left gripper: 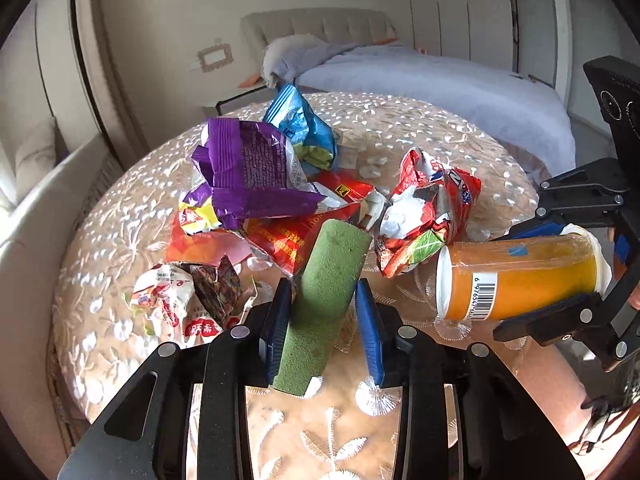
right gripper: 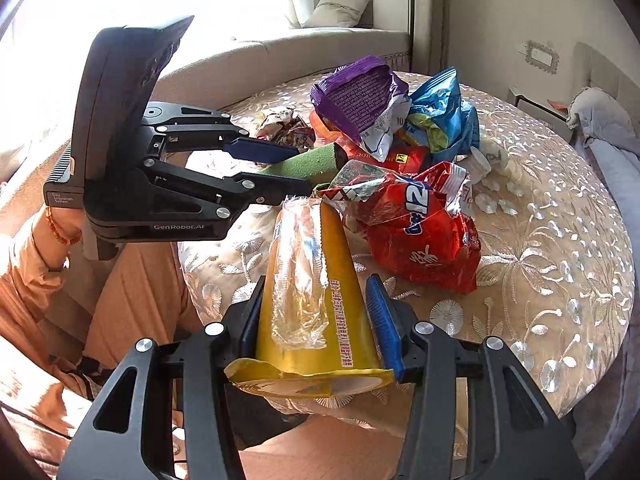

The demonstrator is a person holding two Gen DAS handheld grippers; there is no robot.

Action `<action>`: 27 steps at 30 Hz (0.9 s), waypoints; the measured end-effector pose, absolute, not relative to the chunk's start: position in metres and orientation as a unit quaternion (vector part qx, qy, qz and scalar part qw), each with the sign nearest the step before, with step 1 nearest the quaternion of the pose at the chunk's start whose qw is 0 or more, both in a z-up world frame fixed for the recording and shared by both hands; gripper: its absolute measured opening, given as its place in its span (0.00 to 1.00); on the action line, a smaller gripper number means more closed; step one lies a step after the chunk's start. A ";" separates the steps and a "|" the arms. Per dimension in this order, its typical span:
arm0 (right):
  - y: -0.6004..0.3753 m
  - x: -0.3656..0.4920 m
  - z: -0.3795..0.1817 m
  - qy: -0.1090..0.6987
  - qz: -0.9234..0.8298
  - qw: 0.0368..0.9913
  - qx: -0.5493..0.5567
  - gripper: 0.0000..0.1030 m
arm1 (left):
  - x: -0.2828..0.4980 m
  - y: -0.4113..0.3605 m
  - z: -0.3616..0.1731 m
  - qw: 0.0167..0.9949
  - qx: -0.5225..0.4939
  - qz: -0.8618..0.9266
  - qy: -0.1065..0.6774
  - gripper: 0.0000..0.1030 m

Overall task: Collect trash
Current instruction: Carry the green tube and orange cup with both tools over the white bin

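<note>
Left gripper (left gripper: 324, 300): clamped on the green foam block (left gripper: 326, 304), blue pads pressing both its sides, above the table (left gripper: 460, 128).
Right gripper (right gripper: 320, 312): squeezing the orange cup (right gripper: 316, 300) between its fingers.
Wrappers (left gripper: 256, 184): piled just beyond both grippers.

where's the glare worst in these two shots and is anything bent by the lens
Right wrist view: the window at upper left is blown out white, leaving the left tool dark against it. Left wrist view: even light, only sheen on the tablecloth. Both views: fisheye bends the edges, with dark corners.
</note>
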State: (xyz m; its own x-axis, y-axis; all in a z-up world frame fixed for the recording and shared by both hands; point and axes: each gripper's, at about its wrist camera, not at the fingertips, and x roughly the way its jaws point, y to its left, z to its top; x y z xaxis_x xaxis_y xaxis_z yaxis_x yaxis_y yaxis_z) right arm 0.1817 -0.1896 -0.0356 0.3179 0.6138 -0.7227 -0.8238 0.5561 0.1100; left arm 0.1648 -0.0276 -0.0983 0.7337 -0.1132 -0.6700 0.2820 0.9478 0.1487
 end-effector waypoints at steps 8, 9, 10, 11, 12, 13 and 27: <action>-0.200 0.176 -0.012 0.330 0.452 0.827 -0.053 0.48 | 0.135 -0.018 -0.084 0.936 0.067 -0.078 0.335 0.28; -0.202 0.176 -0.010 0.327 0.451 0.829 -0.045 0.48 | 0.132 -0.019 -0.081 0.939 0.067 -0.073 0.331 0.28; -0.203 0.176 -0.008 0.321 0.447 0.834 -0.043 0.48 | 0.130 -0.019 -0.080 0.940 0.067 -0.068 0.326 0.28; -0.205 0.177 -0.006 0.317 0.444 0.837 -0.039 0.48 | 0.129 -0.020 -0.078 0.942 0.068 -0.063 0.322 0.28; -0.207 0.174 -0.004 0.316 0.444 0.838 -0.032 0.48 | 0.128 -0.021 -0.076 0.944 0.067 -0.060 0.316 0.28; -0.210 0.173 -0.003 0.313 0.442 0.840 -0.027 0.48 | 0.127 -0.022 -0.073 0.945 0.065 -0.059 0.314 0.28; -0.300 0.126 0.027 0.264 0.344 0.901 0.015 0.48 | 0.101 -0.108 -0.037 0.944 0.080 -0.157 0.278 0.28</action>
